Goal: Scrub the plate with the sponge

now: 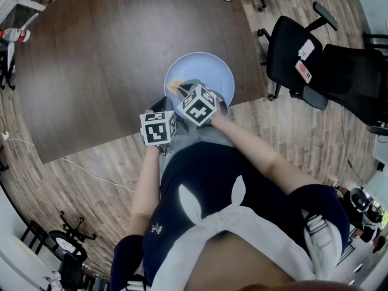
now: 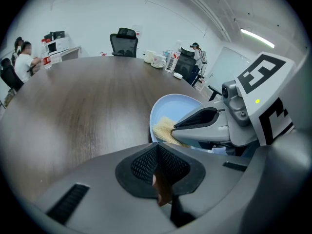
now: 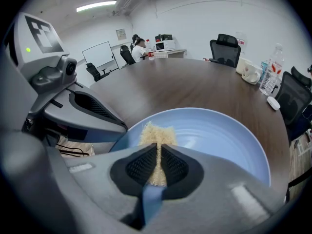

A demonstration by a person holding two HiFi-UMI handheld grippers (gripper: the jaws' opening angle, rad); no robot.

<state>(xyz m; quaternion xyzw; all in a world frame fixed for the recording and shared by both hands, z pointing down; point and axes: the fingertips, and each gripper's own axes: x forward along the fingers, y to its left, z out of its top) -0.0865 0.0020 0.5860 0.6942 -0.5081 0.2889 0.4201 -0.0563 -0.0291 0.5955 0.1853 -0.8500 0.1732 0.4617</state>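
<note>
At the left, the left gripper (image 2: 157, 152) had its jaws pressed together with nothing of the task between them; only a brown sliver showed in the gap below the pads, and what it was could not be told. Its tip lay just beside the near-left rim of the light blue plate (image 1: 209, 65), and whether it touched that rim was unclear, so it did not look to be clamping the plate. The plate sat on the dark wooden table (image 1: 109, 59), close to the table's near edge. On the plate's left part lay the yellowish sponge (image 3: 155, 133), and the right gripper (image 3: 159, 152) was pinching its near end, jaws closed tight on a thin bite while the rest of the sponge spread forward flat on the blue surface. Further right, well apart from the table, stood a black office chair (image 1: 303, 59). The scrubbing seemed to be under way or about to start. The main risk was the plate sliding: with nothing firmly holding it, a hard stroke toward the person could push it over the near edge. The narrow bite could let the sponge fold or pull free under pressure. The two grippers were also very close, so a wide stroke to the left could knock them together.
</note>
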